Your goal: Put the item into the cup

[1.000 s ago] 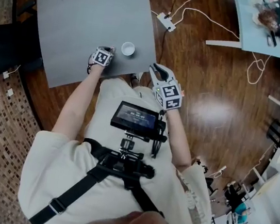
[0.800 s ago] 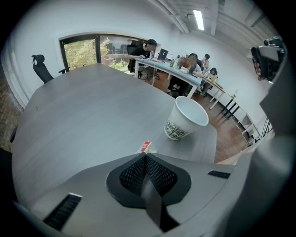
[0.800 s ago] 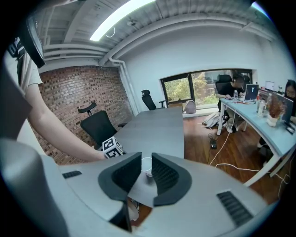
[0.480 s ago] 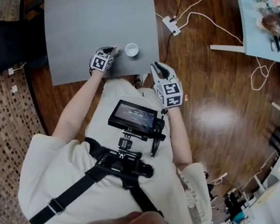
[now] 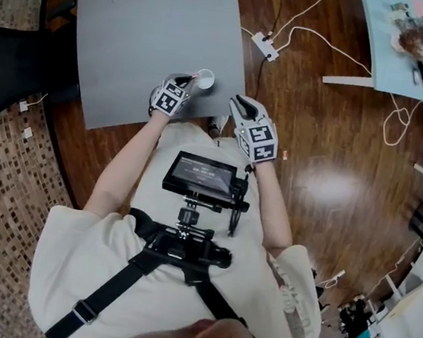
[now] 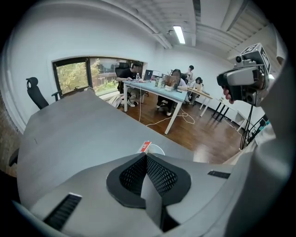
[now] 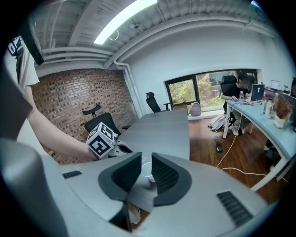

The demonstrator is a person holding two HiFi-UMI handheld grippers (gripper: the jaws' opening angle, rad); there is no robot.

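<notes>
Our left tongs [image 5: 192,83] are closed on a small red item [image 6: 145,146] at the rim of the white cup [image 5: 206,79] on the grey surface [image 5: 139,20] (near its edge); our right tongs [image 7: 146,157] stand apart, empty.

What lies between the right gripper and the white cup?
Nothing but the bare grey corner of the table separates the right gripper from the cup. The head view shows this stretch.
</notes>
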